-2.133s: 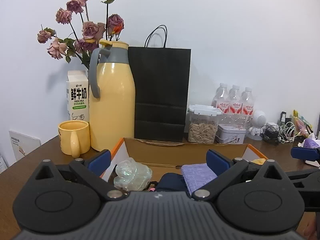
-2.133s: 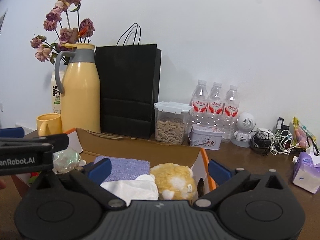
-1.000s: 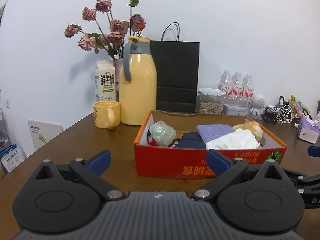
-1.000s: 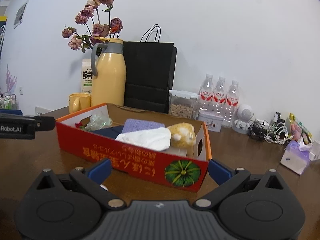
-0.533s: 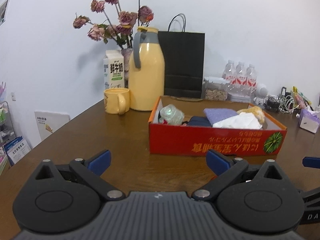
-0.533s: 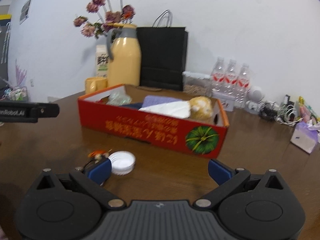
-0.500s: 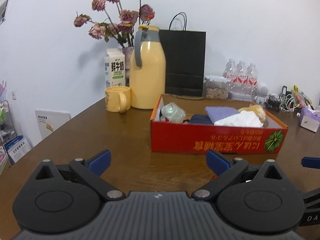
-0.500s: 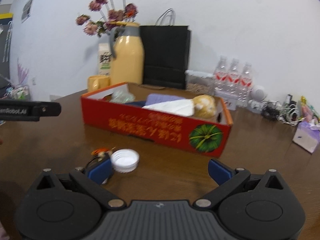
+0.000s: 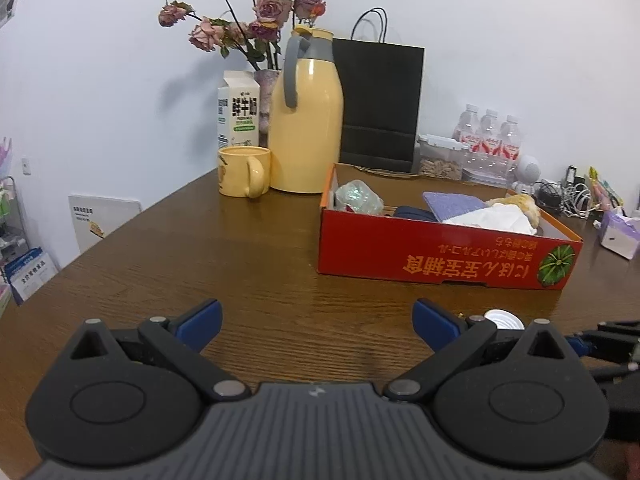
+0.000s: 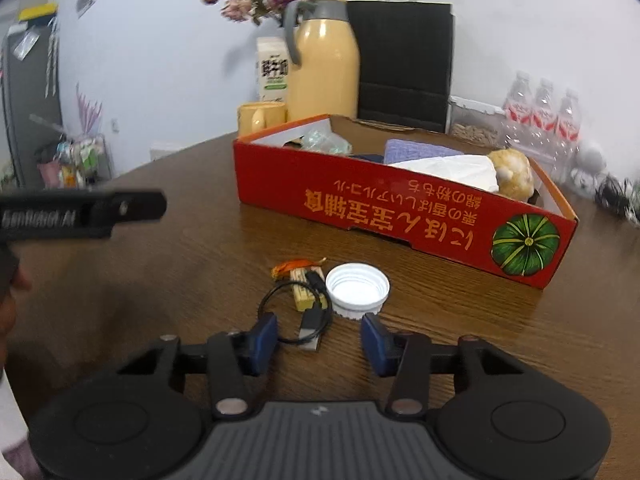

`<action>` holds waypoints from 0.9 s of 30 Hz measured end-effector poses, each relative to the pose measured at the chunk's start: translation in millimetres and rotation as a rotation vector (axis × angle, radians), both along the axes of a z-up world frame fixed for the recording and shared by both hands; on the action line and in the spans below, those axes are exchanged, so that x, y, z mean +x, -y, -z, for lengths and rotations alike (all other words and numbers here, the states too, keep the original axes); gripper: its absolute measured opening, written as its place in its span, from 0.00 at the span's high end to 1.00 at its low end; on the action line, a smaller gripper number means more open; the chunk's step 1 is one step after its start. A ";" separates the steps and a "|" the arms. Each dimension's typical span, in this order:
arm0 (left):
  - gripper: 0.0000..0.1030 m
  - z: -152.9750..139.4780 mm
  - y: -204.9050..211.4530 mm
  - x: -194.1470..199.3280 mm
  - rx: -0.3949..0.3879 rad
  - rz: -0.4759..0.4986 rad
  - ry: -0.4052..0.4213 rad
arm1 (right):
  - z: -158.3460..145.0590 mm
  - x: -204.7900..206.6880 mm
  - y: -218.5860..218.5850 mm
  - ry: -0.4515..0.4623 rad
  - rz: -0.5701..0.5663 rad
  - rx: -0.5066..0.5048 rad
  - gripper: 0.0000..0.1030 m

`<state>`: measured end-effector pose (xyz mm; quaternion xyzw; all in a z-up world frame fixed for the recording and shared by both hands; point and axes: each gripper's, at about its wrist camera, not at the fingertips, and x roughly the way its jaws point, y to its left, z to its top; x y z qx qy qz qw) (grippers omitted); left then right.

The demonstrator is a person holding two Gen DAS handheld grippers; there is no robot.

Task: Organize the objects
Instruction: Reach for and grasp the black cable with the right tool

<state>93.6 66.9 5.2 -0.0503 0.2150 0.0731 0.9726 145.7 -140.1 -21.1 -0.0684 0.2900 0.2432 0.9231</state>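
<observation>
Left wrist camera low over the wooden table (image 9: 248,264), facing the far wall, red box (image 9: 440,256) ahead-right — right wrist camera nearer, tilted down, both sharing box, white cap (image 10: 357,290), yellow jug (image 10: 323,68)

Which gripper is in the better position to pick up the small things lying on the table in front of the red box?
Probably the right gripper: open, with the black cable and white cap just ahead. The left gripper faces bare table.

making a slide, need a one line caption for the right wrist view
Open right gripper over a cable and white cap on the table, before a red box.
</observation>
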 end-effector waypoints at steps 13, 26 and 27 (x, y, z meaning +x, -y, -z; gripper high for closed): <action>0.00 3.1 -0.4 -0.6 -0.022 0.029 -0.001 | 4.7 9.7 -7.5 -0.036 0.011 0.009 0.88; 0.00 2.9 11.3 2.2 0.006 0.038 -0.019 | -2.9 -3.5 6.7 0.038 0.007 0.084 0.89; 0.00 3.0 13.2 3.8 0.010 0.042 -0.024 | -4.2 -3.8 9.8 0.045 0.014 0.092 0.89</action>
